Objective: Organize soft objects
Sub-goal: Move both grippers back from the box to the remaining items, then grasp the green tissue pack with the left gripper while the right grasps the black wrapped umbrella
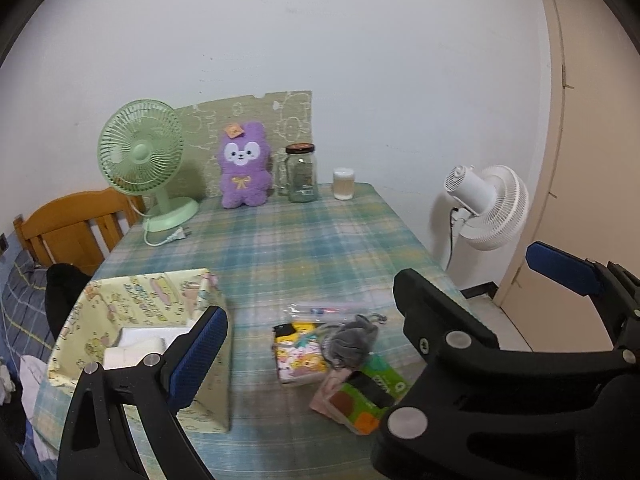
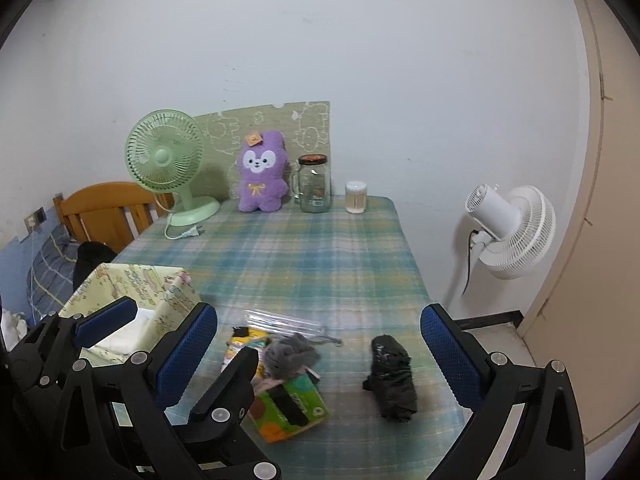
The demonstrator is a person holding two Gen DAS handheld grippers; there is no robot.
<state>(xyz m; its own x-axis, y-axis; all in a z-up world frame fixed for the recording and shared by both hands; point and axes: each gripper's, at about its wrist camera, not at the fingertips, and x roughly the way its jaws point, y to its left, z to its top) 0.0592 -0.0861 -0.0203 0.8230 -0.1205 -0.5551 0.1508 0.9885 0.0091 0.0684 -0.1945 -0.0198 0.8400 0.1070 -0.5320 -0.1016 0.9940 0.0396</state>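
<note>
A pile of soft things lies on the plaid tablecloth: a grey plush (image 1: 350,340) (image 2: 290,354), a colourful cartoon pouch (image 1: 298,356), a clear plastic bag (image 1: 320,310) and a green-orange packet (image 1: 366,394) (image 2: 290,408). A black rolled bundle (image 2: 392,376) lies to their right. A yellow fabric box (image 1: 136,320) (image 2: 132,292) stands at the left with white cloth inside. My left gripper (image 1: 316,308) is open above the pile. My right gripper (image 2: 320,344) is open above the pile and bundle. My left gripper (image 2: 168,334) also shows at the left of the right wrist view.
A purple plush bunny (image 1: 244,166), a green fan (image 1: 142,152), a glass jar (image 1: 302,174) and a white cup (image 1: 344,184) stand at the table's far edge by the wall. A white fan (image 1: 490,206) stands right of the table. A wooden chair (image 1: 76,228) is at the left.
</note>
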